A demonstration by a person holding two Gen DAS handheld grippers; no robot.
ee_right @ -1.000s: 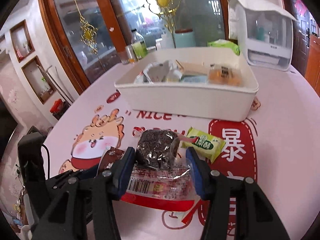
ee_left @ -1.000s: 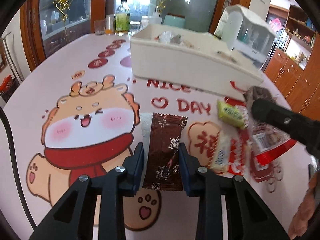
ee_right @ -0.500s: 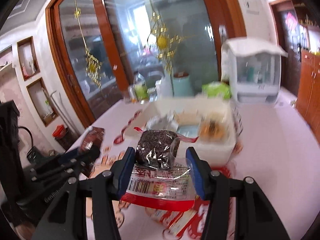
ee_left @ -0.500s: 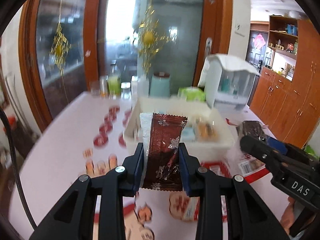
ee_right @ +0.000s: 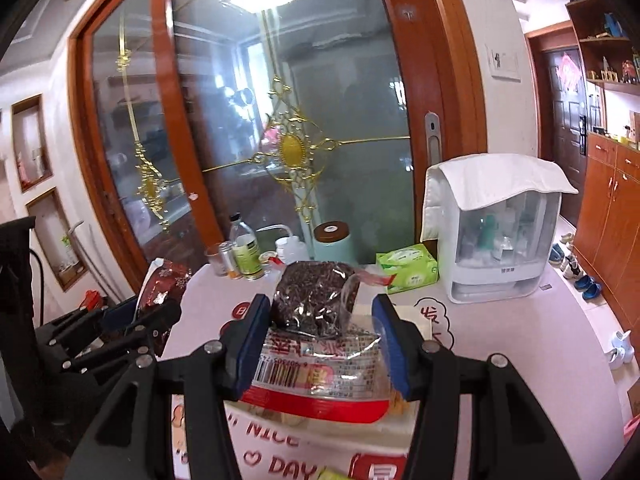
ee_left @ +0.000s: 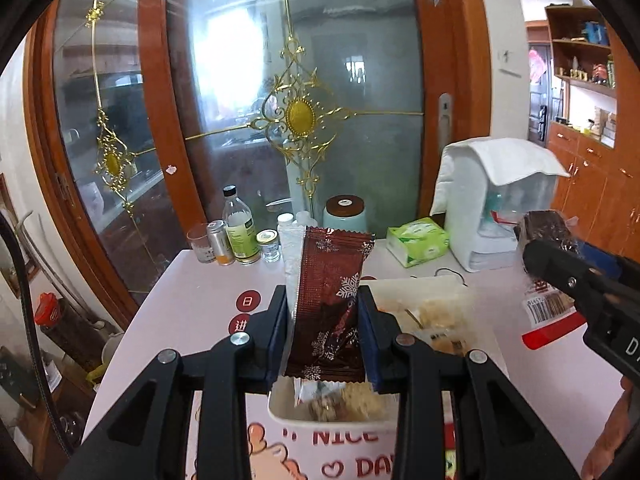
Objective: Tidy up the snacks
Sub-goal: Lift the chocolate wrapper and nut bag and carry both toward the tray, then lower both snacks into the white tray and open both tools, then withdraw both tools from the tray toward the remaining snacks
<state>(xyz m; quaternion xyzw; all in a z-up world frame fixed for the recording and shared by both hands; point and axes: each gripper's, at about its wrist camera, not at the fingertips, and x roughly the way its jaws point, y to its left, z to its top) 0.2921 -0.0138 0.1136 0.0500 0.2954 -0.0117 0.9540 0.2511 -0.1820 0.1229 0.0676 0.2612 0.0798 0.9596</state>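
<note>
Both grippers have climbed since a second ago, when each packet sat down at table level; now they hang above the white bin. That white bin (ee_left: 280,412) is mostly hidden behind the fingers, and its contents are a pale, blurred jumble, so I cannot name a single piece in there. The left gripper (ee_left: 325,322) is clamped on the brown snowflake wrapper (ee_left: 330,304), which stands upright between the blue pads with its top poking well past the fingertips and its bottom edge over the bin's near wall. The right gripper (ee_right: 320,340) pinches the clear bag of dark snack (ee_right: 316,332) at its sides, red strip and barcode toward the camera, dark contents bulging forward. The bin under it is almost entirely covered. Behind, on the table (ee_right: 520,336), a green tissue pack (ee_right: 408,268) sits beside a white appliance (ee_right: 496,240).
</note>
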